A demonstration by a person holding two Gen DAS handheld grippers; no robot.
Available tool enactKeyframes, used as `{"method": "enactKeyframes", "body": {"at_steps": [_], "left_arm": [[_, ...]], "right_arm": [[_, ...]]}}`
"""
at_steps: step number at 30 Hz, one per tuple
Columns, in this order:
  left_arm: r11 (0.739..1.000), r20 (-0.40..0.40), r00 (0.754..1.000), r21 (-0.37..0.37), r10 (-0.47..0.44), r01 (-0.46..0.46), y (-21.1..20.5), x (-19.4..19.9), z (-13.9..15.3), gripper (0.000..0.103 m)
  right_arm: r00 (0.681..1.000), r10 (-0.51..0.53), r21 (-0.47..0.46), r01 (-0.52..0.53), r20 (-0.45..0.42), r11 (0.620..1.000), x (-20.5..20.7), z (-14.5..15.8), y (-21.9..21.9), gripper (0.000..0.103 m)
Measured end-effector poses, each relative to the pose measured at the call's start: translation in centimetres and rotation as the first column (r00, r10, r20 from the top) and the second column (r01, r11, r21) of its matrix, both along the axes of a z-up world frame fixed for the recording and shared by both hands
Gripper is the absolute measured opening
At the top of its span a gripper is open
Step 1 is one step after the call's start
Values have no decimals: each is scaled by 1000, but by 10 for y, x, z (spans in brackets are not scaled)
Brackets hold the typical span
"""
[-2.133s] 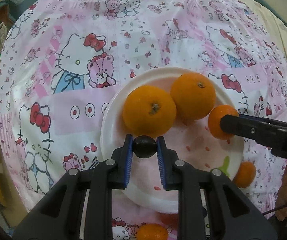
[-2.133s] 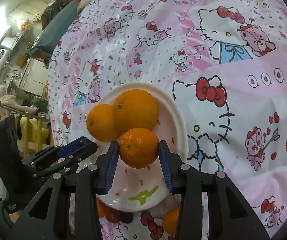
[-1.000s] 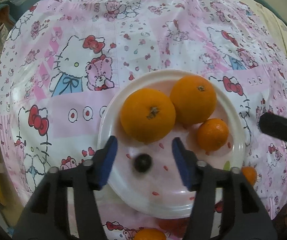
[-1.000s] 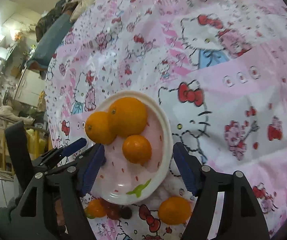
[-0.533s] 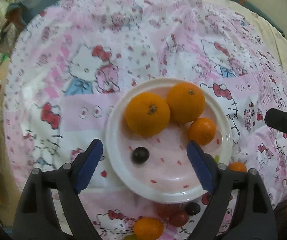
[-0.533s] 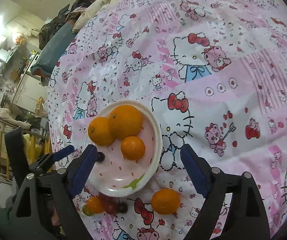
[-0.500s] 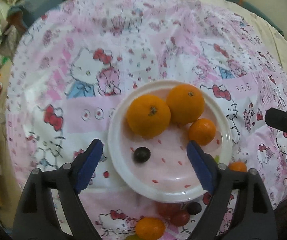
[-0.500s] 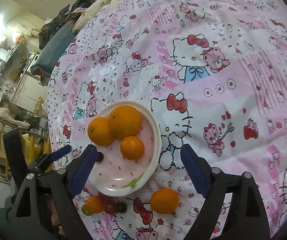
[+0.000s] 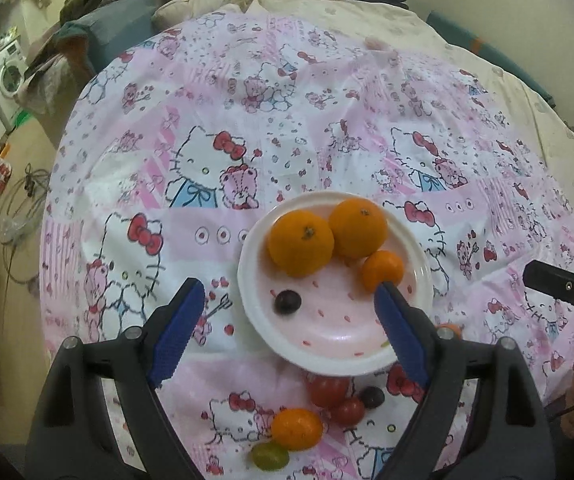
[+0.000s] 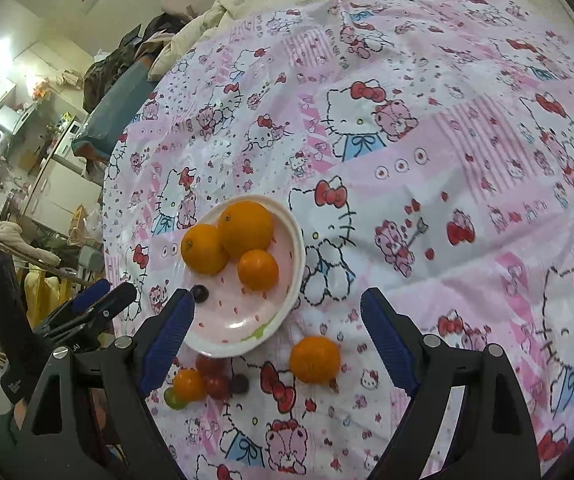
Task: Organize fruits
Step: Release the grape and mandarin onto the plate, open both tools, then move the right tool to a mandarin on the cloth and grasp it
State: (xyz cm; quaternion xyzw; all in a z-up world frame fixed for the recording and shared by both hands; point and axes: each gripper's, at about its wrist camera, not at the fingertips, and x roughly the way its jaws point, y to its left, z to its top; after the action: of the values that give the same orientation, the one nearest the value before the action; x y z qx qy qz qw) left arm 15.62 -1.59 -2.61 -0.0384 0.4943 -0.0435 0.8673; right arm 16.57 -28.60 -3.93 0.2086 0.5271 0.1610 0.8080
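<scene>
A white plate (image 9: 247, 280) on the pink cartoon tablecloth holds two big oranges (image 9: 301, 246) (image 9: 358, 227), a small orange (image 9: 382, 270) and a dark grape (image 9: 287, 301). My left gripper (image 9: 287, 290) hovers above the plate's near side, open wide, with nothing between its fingers. In the right wrist view the same plate (image 10: 297, 272) lies at centre left, and my right gripper (image 10: 278, 296) is open and empty above its near rim. A loose orange (image 10: 314, 359) lies on the cloth under the right gripper. The left gripper (image 10: 109, 294) shows at the left of that view.
In front of the plate lies a cluster: two red tomatoes (image 9: 327, 390), a dark grape (image 9: 372, 397), a small orange (image 9: 297, 428) and a green grape (image 9: 269, 456). The round table's edge drops to a cluttered floor at the left. A bed (image 9: 367, 20) lies behind.
Both grippers let go, the left of the dark grape and the right of the small orange, which now lie on the plate. Both opened wide, rose and drew back.
</scene>
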Motion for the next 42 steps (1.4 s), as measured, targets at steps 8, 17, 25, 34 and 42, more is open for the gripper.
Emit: {"method": "enactKeyframes", "body": {"at_steps": [8,17,25,34,42], "left_arm": [[1000,-2,1000,8,27,-27,6,-26,7,85],[999,0,999,27,39,-39,8,-43,1,85],[997,-26,996,9,81,-81,18,-41,-7,85],[996,-47,995,-12,88,-89,22,-40,-8,85],[996,-67,994,-12,91,-92,27,-42,-12,85]], "right_arm": [[1000,-23,9,23,-5,1000,-20,1,-9,88],[999,-24,-25,23,-27,999,-33,-8,-12,88],[992,-29,-9,28,-123,1000,-32,-32,-14,88],[969,26,-88,-50,-246,995,-27,-69,11,83],[957,135,-247,-200,-258,948,-11,-91,56,67]]}}
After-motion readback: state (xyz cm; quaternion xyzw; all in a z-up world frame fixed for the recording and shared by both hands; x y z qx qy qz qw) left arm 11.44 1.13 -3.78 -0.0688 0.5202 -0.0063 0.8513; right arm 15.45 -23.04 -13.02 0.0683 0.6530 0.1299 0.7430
